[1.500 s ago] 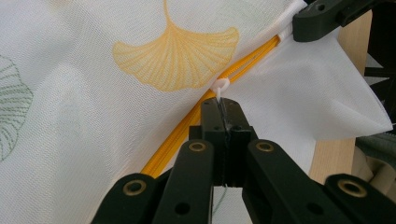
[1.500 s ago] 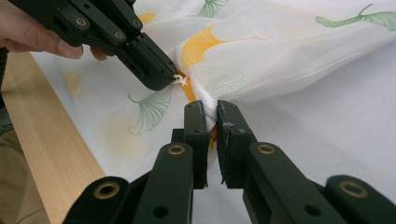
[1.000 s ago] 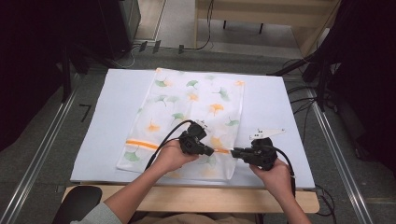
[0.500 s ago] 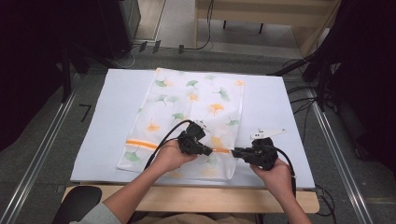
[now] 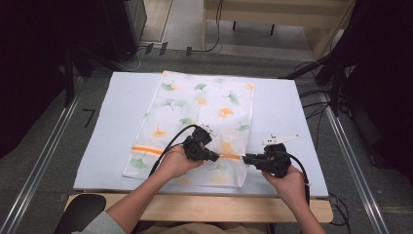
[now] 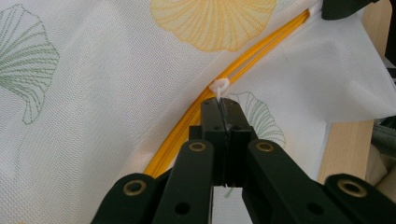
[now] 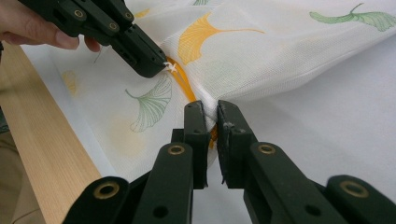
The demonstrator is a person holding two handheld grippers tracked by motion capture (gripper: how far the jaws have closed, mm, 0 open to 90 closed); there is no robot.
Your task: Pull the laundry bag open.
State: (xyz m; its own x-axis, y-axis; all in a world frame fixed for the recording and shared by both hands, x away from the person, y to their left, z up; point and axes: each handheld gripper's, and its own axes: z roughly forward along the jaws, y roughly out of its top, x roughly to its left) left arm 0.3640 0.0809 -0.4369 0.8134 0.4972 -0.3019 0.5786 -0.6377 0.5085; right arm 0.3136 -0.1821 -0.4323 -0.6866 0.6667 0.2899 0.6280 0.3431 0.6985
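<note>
While my left claw (image 6: 219,109) pinches the white zipper pull (image 6: 218,87) at frame centre, my right claw (image 7: 211,122) clamps the mesh bag (image 5: 204,122)'s edge — bag flat on the worktop (image 5: 112,117), lower middle.

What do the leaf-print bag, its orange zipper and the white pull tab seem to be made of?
The leaf-print bag looks like fine woven mesh fabric, matte and slightly translucent, with a visible weave. The orange zipper seems a cloth tape with a ribbed coil, likely nylon. The white pull tab looks like smooth plastic, though cord is possible.
</note>
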